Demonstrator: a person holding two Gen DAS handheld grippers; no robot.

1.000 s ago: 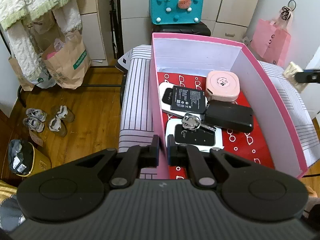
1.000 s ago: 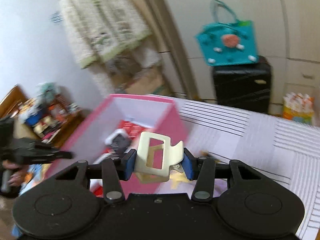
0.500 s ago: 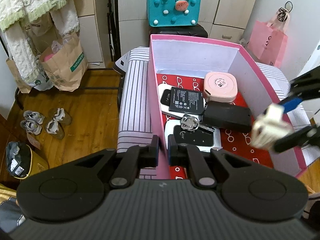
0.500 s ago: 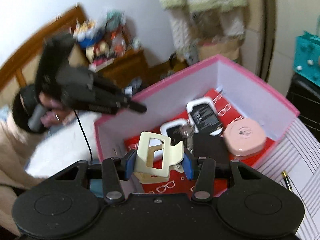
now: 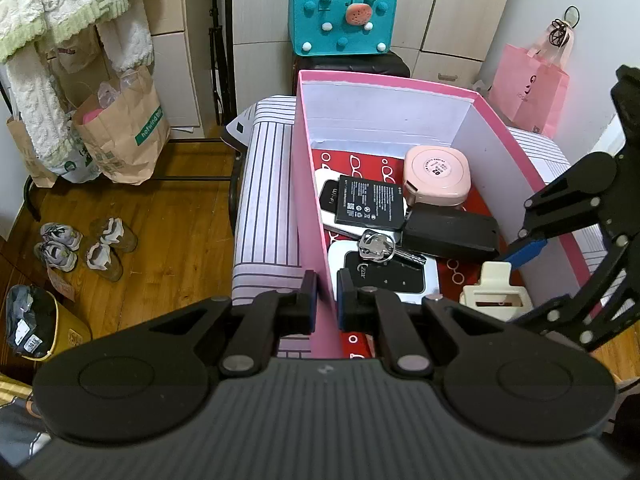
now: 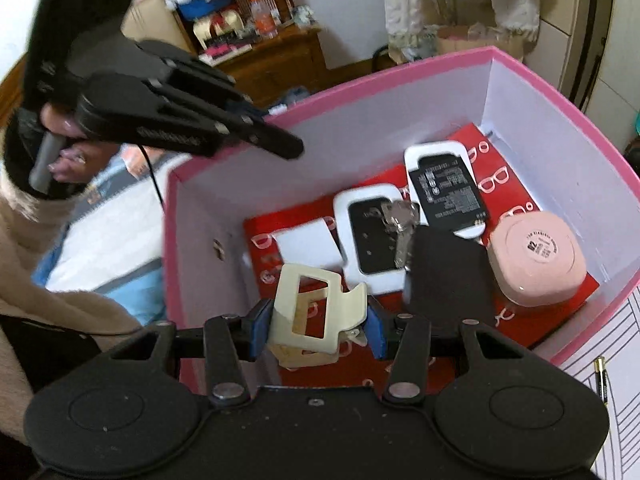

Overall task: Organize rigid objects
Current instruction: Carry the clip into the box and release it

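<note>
A pink box (image 5: 308,184) with white walls and a red patterned floor holds a pink round case (image 5: 436,174), a black battery (image 5: 370,202), a black case (image 5: 450,232), keys (image 5: 378,245) and two white-framed devices (image 5: 384,276). My left gripper (image 5: 327,294) is shut on the box's near-left wall. My right gripper (image 6: 316,326) is shut on a cream hair clip (image 6: 314,312) and holds it low inside the box's near corner; the clip also shows in the left wrist view (image 5: 494,298). The box shows in the right wrist view (image 6: 592,136).
The box stands on a striped cloth surface (image 5: 266,204). A pen (image 6: 602,380) lies on the cloth outside the box. A teal felt bag (image 5: 344,20) on a black suitcase stands behind. Paper bags (image 5: 124,124) and shoes (image 5: 80,246) are on the wooden floor at left.
My right gripper has swung over the box and come down into its near corner with the hair clip still held. My left gripper has stayed on the box wall.
</note>
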